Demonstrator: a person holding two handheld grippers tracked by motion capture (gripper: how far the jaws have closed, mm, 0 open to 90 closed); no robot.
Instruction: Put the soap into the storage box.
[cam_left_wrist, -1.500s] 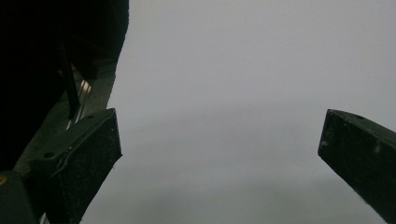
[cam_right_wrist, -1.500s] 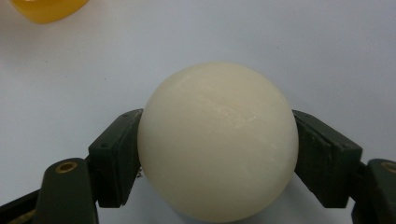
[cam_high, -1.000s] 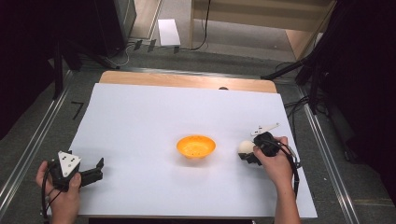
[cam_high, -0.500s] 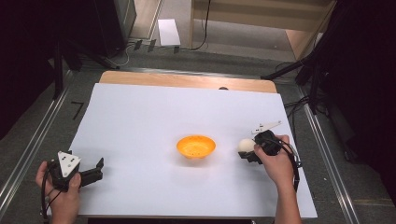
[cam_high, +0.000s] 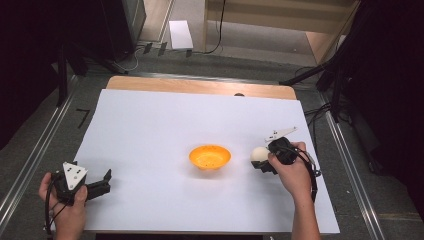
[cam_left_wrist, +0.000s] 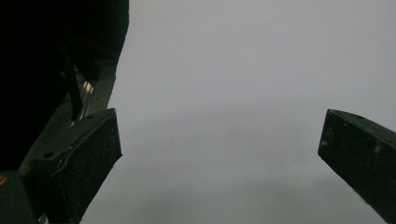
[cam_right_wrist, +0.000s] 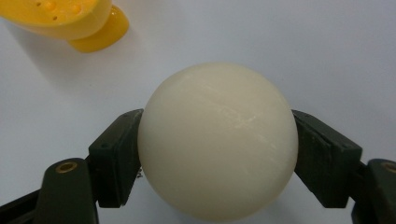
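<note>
Pinching one cream ball (cam_high: 259, 154) just right of one orange bowl (cam_high: 210, 157), right gripper (cam_high: 264, 161) pressed on both its sides. Left gripper (cam_high: 103, 181) spread wide near the white sheet's (cam_high: 165, 115) front-left edge. Plenty of bare sheet all round.

left hand (cam_high: 67, 207): low at the near left, forearm in from the bottom | left gripper (cam_high: 102, 182): jaws wide apart, aimed rightward, nothing between | right hand (cam_high: 290, 172): near right, wrist angled leftward | right gripper (cam_high: 260, 162): jaws clamped, pads pressing from both sides
</note>
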